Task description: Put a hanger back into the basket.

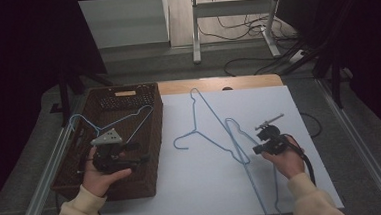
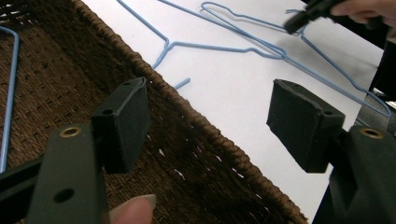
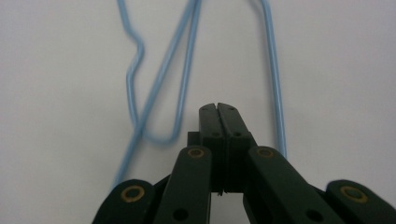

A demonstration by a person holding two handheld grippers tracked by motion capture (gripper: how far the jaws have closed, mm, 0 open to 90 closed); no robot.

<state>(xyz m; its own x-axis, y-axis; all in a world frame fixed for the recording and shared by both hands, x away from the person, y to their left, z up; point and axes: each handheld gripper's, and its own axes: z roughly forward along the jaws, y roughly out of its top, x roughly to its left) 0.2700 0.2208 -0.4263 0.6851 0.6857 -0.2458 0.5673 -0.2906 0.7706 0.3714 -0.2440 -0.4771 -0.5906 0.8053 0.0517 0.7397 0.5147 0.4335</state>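
The right hand-held gripper (image 1: 257, 149) has its jaws pressed together with nothing visibly between them; in the right gripper view the shut tips (image 3: 218, 112) hover over the white sheet (image 1: 278, 102) on the tabletop, just beside the wire of a blue hanger. Two hangers lie on that sheet. The nearer hanger (image 1: 235, 140) starts at about nine o'clock from the right hand-held gripper, touching close to its tips, and its long axis runs from eleven o'clock down to six, off the sheet's near edge. The farther hanger (image 1: 204, 111) crosses it toward ten o'clock, its hook open toward the basket (image 1: 155, 139). A third hanger (image 1: 124, 119) already lies in that basket at the left. The left hand-held gripper (image 1: 139, 159), jaws spread and empty, hangs over the basket's right rim, farther from the hangers. My reading: the right hand is nearer, and the sheet is open toward twelve and three o'clock for swinging wire.
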